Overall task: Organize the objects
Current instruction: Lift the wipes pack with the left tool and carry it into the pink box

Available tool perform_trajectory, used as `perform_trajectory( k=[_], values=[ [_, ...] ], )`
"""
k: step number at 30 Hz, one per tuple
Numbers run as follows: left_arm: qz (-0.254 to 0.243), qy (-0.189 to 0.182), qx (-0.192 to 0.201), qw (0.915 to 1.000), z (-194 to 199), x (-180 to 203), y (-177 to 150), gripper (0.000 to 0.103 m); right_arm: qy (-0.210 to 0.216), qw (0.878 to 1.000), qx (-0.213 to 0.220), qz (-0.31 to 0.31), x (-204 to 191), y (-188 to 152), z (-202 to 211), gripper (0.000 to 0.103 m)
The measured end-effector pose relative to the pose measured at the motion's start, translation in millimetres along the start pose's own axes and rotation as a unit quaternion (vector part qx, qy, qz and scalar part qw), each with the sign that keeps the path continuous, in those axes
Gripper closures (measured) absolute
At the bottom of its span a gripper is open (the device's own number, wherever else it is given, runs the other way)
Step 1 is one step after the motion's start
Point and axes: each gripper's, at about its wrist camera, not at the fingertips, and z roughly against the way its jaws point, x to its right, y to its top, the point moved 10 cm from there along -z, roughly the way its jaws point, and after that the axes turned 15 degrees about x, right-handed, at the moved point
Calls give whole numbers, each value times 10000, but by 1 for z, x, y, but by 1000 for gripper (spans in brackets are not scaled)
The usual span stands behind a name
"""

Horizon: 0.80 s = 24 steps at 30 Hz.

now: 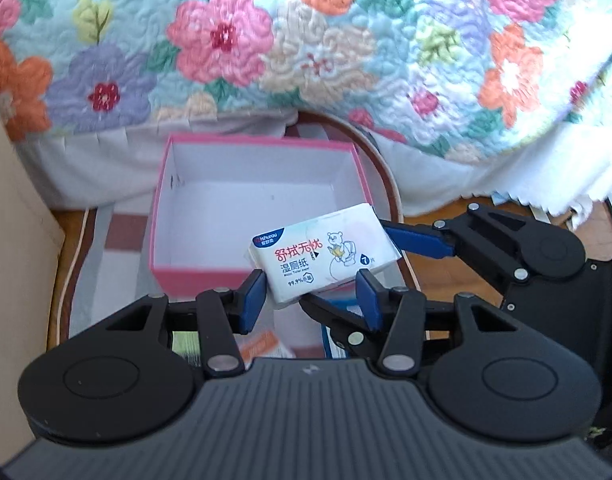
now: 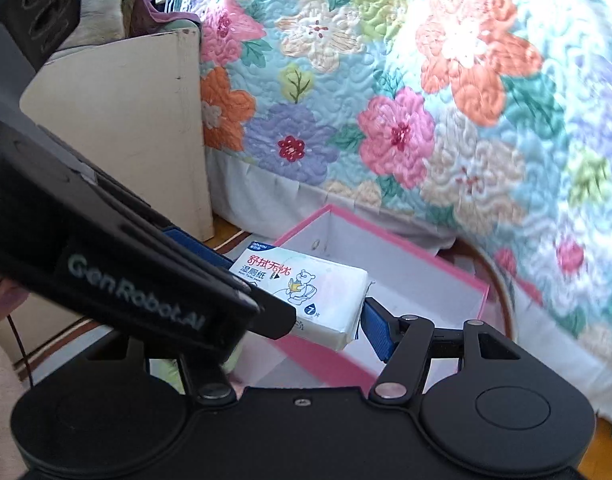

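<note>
I held the left gripper [image 1: 311, 294] partly closed, its two blue pads [image 1: 253, 300] clamped on the near long edge of the white wet-wipes pack [image 1: 324, 258]; the left pad sat at the pack's lower left corner and the right pad against its lower right side. I held the right gripper [image 1: 376, 262] somewhat wider, also closed on the same pack; in the left wrist view one of its blue fingers [image 1: 420, 240] met the pack's right end, and in the right wrist view the right blue pad [image 2: 380, 332] pressed the pack's [image 2: 310, 292] near end, while the opposite finger was hidden behind the left gripper's black body [image 2: 118, 276], so I could not tell its contact directly. The pack was therefore held by both tools, lifted and tilted, printed face up, above the near right corner of the pink box [image 1: 162, 216].

The box stood open with a white interior, nothing visible inside it; it rested on a patterned mat [image 1: 106, 240] with a brown border. A few flat packets [image 1: 266, 344] lay on the mat below the left gripper, too blurred to identify. Left of the box stood a cream panel [image 2: 118, 120]; behind the box hung the floral quilt [image 1: 306, 40] with its white skirt reaching the floor.
</note>
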Motion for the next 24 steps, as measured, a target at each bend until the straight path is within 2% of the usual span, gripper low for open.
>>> perform_trajectory(
  k=[4,8,10,13,18,24],
  values=[
    [167,-44,-97,9998,-42,-12,20,55,11,9999,-127,-109,29,5,-31,35],
    [303,-121,-204,9993,-102,-21,33,55,-74,9988,-322,-348,62,-4,-73,35],
    [411,-121,-76,9991,-132,-25,38,55,-160,9980,-397,-463,83,-14,-99,35],
    [202,-3,25,9998,-175,-28,42,57,-242,9936,-497,-987,112,-32,-138,35],
    [320,-70,-451,9984,-236,-43,29,57,-486,9870,-824,-1294,132,-69,-186,35],
    [613,-165,-752,9951,-274,-63,7,57,-667,9799,-1366,-1288,135,-99,-220,36]
  ],
)
